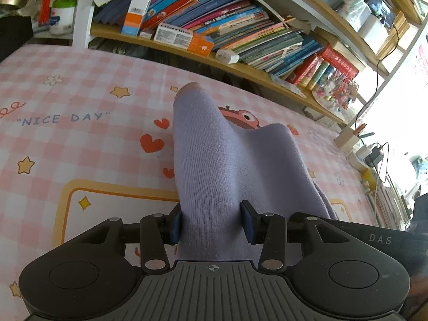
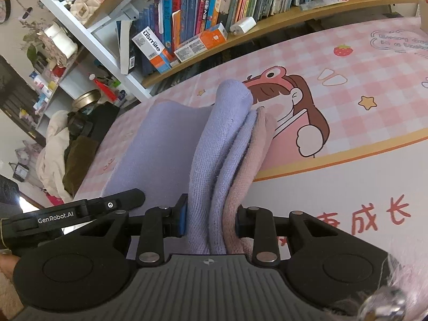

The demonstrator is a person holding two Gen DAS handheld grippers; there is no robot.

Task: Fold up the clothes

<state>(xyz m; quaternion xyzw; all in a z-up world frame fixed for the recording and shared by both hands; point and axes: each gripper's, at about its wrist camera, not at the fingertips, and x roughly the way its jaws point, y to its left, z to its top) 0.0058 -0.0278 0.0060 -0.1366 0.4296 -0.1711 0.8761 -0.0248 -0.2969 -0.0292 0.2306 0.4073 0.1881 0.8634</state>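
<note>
A lavender knit garment (image 1: 214, 165) with a pale pink part lies bunched on a pink checked table mat (image 1: 67, 85). My left gripper (image 1: 212, 223) is shut on a thick fold of the lavender knit, which rises ahead of the fingers to a peak. My right gripper (image 2: 211, 220) is shut on several layers of the same garment (image 2: 214, 144), lavender on the left and pink (image 2: 240, 171) on the right. The other gripper's black body (image 2: 80, 211) shows at the left of the right wrist view.
A wooden bookshelf (image 1: 240, 67) packed with books (image 1: 214, 13) runs along the mat's far edge. A white charger (image 2: 243, 25) and boxes (image 2: 149, 48) sit on the shelf. Cables and a pen holder (image 1: 350, 136) stand at the right. Clothes are piled at the left (image 2: 58, 155).
</note>
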